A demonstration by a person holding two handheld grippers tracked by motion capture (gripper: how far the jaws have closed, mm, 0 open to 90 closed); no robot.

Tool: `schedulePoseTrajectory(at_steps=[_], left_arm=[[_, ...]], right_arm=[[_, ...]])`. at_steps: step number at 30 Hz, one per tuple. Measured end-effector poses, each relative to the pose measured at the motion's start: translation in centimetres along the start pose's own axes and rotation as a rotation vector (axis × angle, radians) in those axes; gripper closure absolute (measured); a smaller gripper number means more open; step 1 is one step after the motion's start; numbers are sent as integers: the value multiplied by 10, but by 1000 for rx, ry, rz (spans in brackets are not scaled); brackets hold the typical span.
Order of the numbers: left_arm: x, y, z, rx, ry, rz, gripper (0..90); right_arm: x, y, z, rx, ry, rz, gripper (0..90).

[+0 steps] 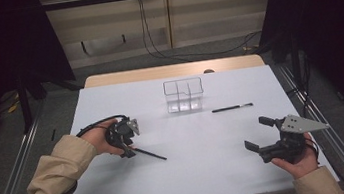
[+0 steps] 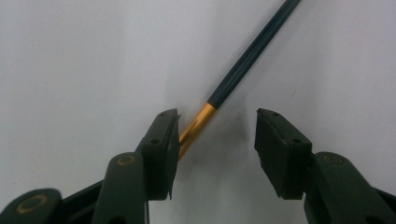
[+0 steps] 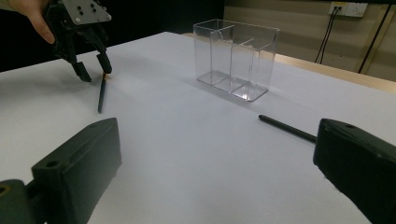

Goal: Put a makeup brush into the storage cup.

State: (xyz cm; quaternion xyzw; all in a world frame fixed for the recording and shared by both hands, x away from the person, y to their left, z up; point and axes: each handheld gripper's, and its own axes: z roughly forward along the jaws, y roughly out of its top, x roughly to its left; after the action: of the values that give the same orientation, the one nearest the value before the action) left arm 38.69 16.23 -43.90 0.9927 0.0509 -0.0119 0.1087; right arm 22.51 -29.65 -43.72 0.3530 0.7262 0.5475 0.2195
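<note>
At table's near left, dark brush [image 1: 150, 154]: lying flat, gold ferrule between the jaws.
Left gripper [image 2: 217, 130]: jaws apart, one touching the ferrule, nothing clamped.
Right gripper [image 1: 259, 132]: wide open, empty, near right.
Clear organizer [image 1: 184, 95]: centre back; second brush [image 1: 232, 107] beside it.

Dim, even overhead light, soft shadows (near black parts blurred).

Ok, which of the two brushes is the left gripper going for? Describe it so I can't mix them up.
Start at the clear divided box at the far middle of the white table. The brush lies nearer the person, to the box's left, under the open left gripper. Unlike the other brush right of the box, it has a gold ferrule.
</note>
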Motion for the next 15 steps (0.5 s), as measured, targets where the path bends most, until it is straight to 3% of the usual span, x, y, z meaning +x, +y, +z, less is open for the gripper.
schedulePoseTrajectory(at_steps=[8,15], left_arm=[[1,1,5,-5,-24,-5,516],[1,3,6,-1,-29,15,541]], right_arm=[[0,-1,0,2,2,1,6],[0,-1,1,4,5,3,7]])
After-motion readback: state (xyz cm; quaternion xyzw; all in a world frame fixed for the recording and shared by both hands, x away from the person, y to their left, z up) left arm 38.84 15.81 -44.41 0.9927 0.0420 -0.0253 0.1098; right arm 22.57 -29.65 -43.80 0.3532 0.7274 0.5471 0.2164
